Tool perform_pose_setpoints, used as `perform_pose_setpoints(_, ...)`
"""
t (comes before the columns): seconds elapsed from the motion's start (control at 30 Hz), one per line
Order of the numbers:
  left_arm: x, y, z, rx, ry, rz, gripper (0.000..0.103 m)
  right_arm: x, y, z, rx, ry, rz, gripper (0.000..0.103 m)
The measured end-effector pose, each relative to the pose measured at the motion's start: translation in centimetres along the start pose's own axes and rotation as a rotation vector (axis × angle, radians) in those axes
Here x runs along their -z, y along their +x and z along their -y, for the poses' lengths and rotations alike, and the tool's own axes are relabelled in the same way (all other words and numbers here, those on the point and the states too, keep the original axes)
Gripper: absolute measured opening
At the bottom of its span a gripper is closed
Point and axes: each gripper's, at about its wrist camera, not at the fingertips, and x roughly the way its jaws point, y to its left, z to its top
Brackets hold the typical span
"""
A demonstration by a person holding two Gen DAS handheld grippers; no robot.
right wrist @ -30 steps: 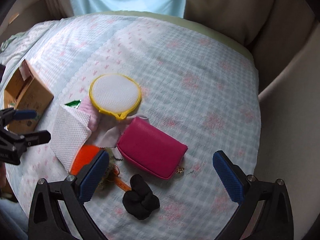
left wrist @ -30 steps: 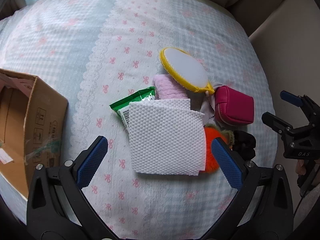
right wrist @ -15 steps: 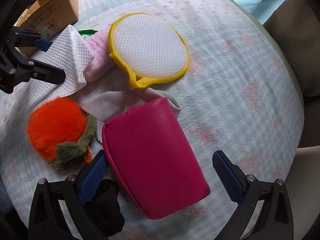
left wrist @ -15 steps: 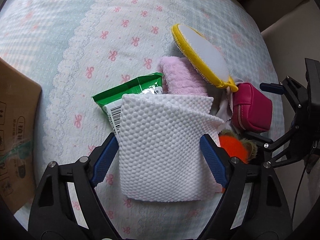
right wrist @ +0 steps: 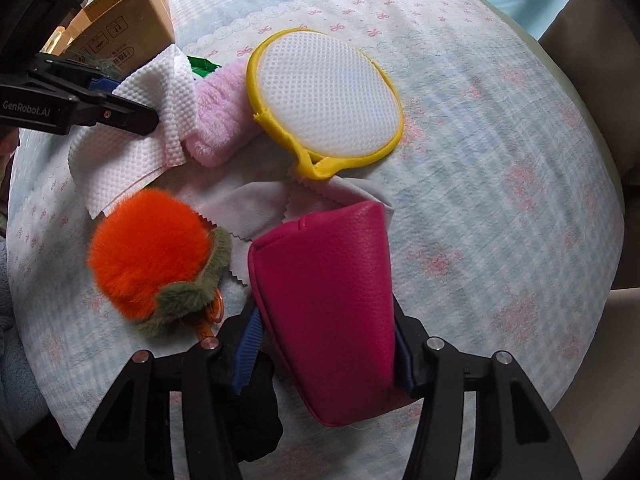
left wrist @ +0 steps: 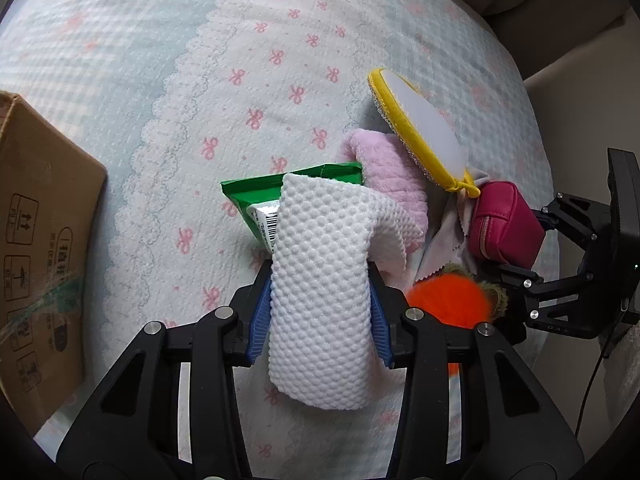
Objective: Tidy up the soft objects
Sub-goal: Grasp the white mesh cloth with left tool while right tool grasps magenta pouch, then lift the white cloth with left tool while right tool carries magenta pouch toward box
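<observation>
My left gripper (left wrist: 319, 316) is shut on a white waffle cloth (left wrist: 320, 280), bunched between its blue pads; the cloth also shows in the right wrist view (right wrist: 132, 152). My right gripper (right wrist: 326, 354) is shut on a magenta zip pouch (right wrist: 328, 300), also seen in the left wrist view (left wrist: 506, 226). Around them lie a pink fluffy cloth (right wrist: 220, 128), a yellow-rimmed mesh pad (right wrist: 326, 92), an orange pom-pom (right wrist: 148, 256), a grey cloth (right wrist: 260, 208), a black soft item (right wrist: 256, 420) and a green packet (left wrist: 260, 196).
An open cardboard box (left wrist: 36, 248) stands on the bed at the left; it shows at the far left in the right wrist view (right wrist: 124, 28). The bedspread (left wrist: 200, 60) is pale blue with pink bows. A beige chair (right wrist: 600, 20) lies beyond the bed's right edge.
Both grippers moved down onto the pile and closed. The left one closed on the white cloth and bunched it. The right one closed on the magenta pouch.
</observation>
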Motion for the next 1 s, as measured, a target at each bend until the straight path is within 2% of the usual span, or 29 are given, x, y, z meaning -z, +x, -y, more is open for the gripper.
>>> perform_pose_setpoints(0.3,0.2,-2.2,0.0,-0.001,0.025,0.033,0.039,0.6,-1.7,1.0,0.004,0.117,0.028,0.046)
perform_pose_setpoints(0.43,0.2,-0.7,-0.2,-0.025,0.028,0.001,0.039,0.9,-1.9,1.0,0.012,0.142,0.011,0.046)
perform_pose_setpoints(0.53,0.6,0.0,-0.6,-0.038,0.039,-0.007,0.045,1.5,-1.8,0.8,0.019,0.149,0.006,0.046)
perform_pose_setpoints(0.6,0.9,-0.2,-0.7,-0.054,0.048,0.004,0.053,1.6,-1.7,0.8,0.023,0.159,0.005,0.046)
perform_pose_setpoints(0.63,1.1,-0.3,-0.6,-0.07,0.055,0.008,0.066,1.6,-1.5,0.7,0.024,0.165,0.003,0.046)
perform_pose_setpoints(0.7,1.5,-0.6,-0.6,-0.102,0.069,0.019,0.075,1.8,-1.0,0.4,0.025,0.174,-0.002,0.046)
perform_pose_setpoints(0.83,2.1,-0.7,-0.4,-0.103,0.107,0.026,0.073,2.1,-1.0,-0.4,0.032,0.182,0.002,0.046)
perform_pose_setpoints(0.87,2.2,-0.6,-0.3,-0.107,0.113,0.026,0.062,2.1,-1.0,-0.5,0.032,0.185,0.004,0.046)
perform_pose_setpoints(0.93,2.4,-0.5,-0.1,-0.097,0.121,0.019,0.049,2.1,-1.0,-0.6,0.035,0.19,0.008,0.046)
perform_pose_setpoints(1.0,2.6,-0.8,0.3,-0.106,0.138,0.028,0.042,2.0,-1.1,-0.6,0.037,0.191,0.01,0.046)
